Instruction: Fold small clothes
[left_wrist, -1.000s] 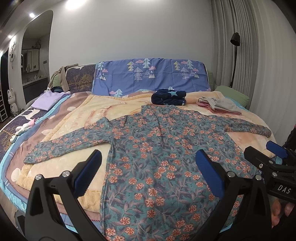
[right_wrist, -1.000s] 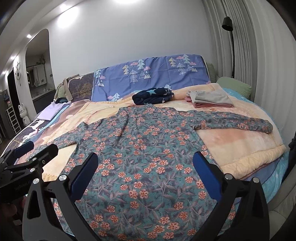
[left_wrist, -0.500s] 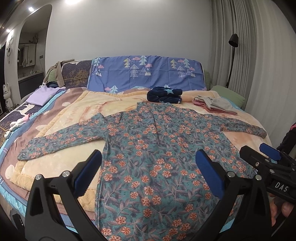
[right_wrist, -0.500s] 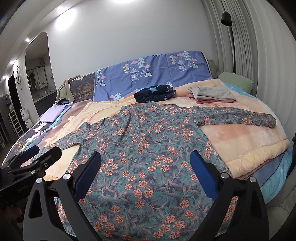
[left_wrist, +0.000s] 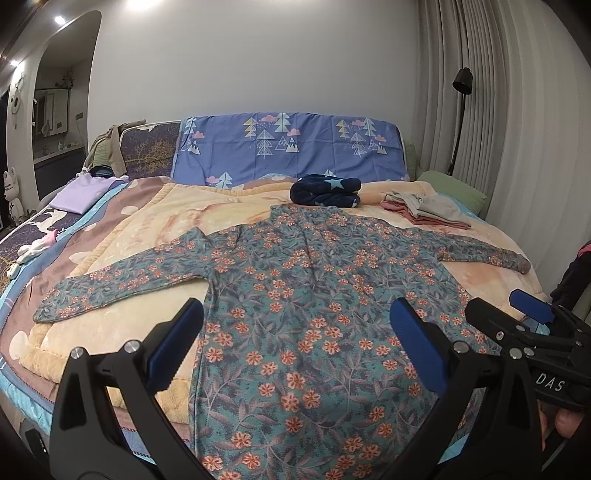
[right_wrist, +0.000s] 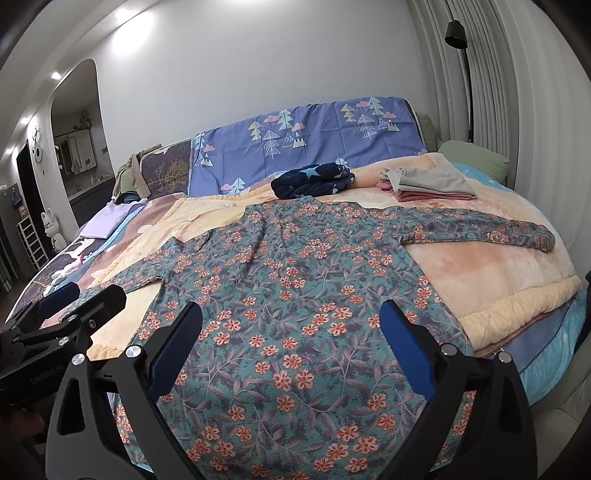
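We hold the left tongs (left_wrist: 295, 332) and right tongs (right_wrist: 291, 325) spread wide and empty above the near hem of the dress (left_wrist: 306, 295), likely so each can take a bottom corner. The dress lies flat on the bed (left_wrist: 122, 236) ahead of both tongs, sleeves stretched outward, its thin flowered cloth smooth over the plush cream blanket (right_wrist: 491, 273).

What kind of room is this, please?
Most likely a home bedroom. A large bed with a peach blanket fills the view, a headboard in tree-print fabric stands behind it, and a floral garment lies spread beside folded clothes.
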